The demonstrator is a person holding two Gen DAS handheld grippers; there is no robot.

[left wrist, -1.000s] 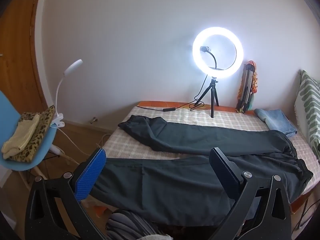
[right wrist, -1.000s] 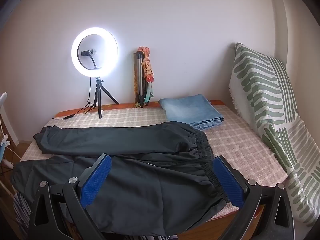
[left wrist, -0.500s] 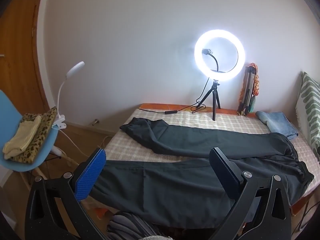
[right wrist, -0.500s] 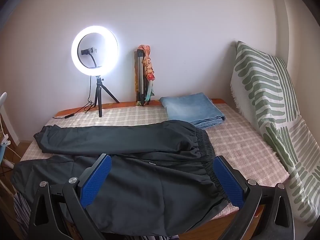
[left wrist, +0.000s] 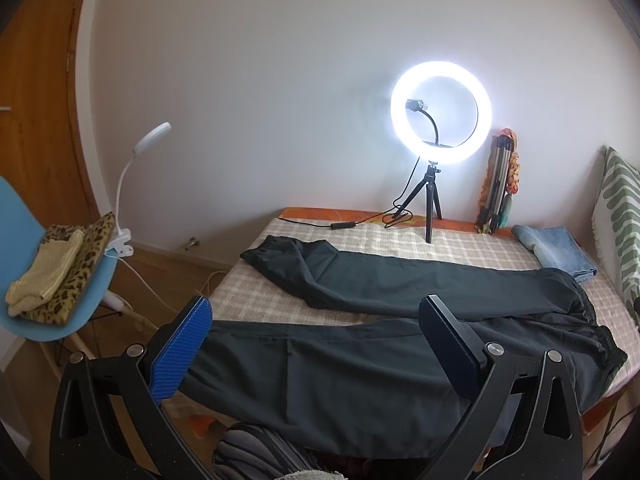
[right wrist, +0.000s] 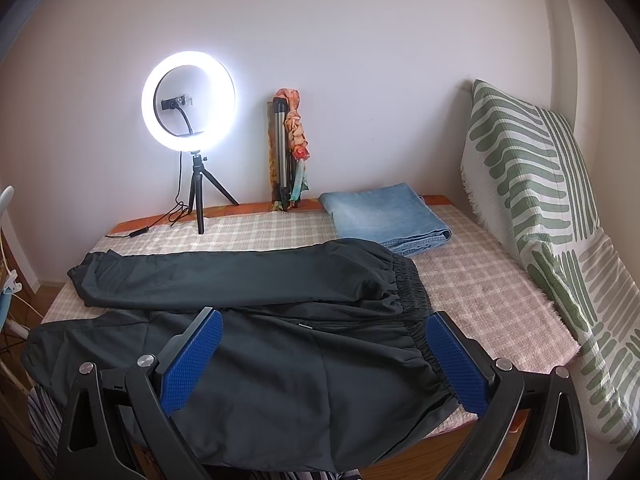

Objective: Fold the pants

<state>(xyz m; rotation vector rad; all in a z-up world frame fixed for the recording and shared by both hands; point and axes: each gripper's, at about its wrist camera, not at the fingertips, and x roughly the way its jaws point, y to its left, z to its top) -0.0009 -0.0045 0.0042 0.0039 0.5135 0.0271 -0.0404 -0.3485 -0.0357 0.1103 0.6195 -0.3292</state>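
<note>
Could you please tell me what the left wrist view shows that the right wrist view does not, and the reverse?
Only the left wrist view shows the blue chair with folded cloths on it, the wooden door and the open left gripper. Only the right wrist view shows the open right gripper and the full green-striped cushion, which the left view catches only at its edge. Both show the black pants spread flat, the ring light, the folded jeans and the checked bed cover.
</note>
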